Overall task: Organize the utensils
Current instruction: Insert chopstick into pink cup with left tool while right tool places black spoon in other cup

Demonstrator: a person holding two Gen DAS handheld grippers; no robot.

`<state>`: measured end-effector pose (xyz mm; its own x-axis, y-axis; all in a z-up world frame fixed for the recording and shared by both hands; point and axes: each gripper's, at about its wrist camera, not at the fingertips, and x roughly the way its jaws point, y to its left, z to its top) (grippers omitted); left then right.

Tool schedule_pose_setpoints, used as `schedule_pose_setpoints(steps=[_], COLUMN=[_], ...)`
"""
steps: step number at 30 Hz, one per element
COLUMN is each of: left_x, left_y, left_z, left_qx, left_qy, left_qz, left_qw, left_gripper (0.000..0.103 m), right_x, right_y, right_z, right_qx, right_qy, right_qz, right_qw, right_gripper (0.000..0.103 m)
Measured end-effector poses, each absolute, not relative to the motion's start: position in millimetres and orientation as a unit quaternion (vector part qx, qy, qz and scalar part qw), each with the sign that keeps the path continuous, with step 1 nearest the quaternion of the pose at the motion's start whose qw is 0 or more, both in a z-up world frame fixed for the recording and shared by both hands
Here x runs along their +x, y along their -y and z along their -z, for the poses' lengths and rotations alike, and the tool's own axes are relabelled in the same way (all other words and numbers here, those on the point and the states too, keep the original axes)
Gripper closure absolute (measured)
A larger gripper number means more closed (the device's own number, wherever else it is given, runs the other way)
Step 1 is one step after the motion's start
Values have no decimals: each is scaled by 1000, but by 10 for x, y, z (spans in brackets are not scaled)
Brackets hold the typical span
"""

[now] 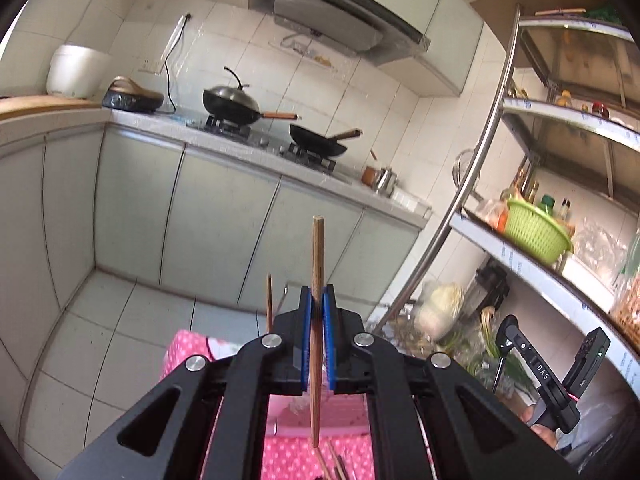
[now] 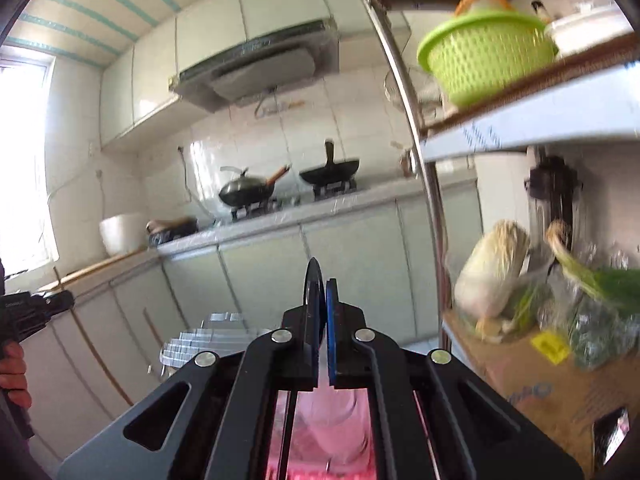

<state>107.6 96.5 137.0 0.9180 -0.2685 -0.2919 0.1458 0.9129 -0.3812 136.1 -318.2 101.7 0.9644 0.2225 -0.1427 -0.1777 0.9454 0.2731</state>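
My left gripper [image 1: 318, 294] is shut on a wooden chopstick [image 1: 318, 248], which stands upright between the blue pads, sticking out above them and hanging below. A second chopstick [image 1: 269, 300] rises just left of it, and more lie on the pink dotted cloth [image 1: 192, 350] below. My right gripper [image 2: 322, 286] is shut on a thin dark utensil [image 2: 313, 280] seen edge-on, its tip poking out past the pads. A pale blurred shape [image 2: 336, 408] hangs under the right jaws; I cannot tell what it is.
A kitchen counter [image 1: 224, 142] with two woks on a stove runs across the far side. A steel shelf rack [image 1: 484, 152] with a green basket [image 1: 536, 232] and vegetables stands at the right. A clear stepped holder [image 2: 208, 336] sits low left in the right wrist view.
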Motion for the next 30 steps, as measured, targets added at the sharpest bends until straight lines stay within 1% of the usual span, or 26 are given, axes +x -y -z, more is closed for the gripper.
schedule_pose_setpoints(steps=[7,13,18,23,26,30], left_x=[1280,1484,1636,1764,1813,1866], left_y=[-981,-977,-967,-891,-824,-789], left_z=[-1687,-1694,-1565,-1347,-1171,-926], left_qx=[-159,-148,-142,-133,-123,-125], left_qy=[-133,-124,-128,-141,-159,-195], left_qz=[98,81,77,69,63,67], left_qw=[973,978,979,979,978,971], left_gripper=[98,98,98,98,98,98], right_x=[1739,2096,2285,2257,2230,2185], right_y=[3182,3090,2958,2864,2863,2913], right_z=[-1224,-1146,-978,-819,-710,-524], right_qx=[122,88,72,59,65,84], right_qy=[-18,3,5,22,8,-32], right_qz=[-47,-7,2,10,5,-7], right_qw=[991,996,997,998,998,996], right_gripper=[100,100,100,100,100,100])
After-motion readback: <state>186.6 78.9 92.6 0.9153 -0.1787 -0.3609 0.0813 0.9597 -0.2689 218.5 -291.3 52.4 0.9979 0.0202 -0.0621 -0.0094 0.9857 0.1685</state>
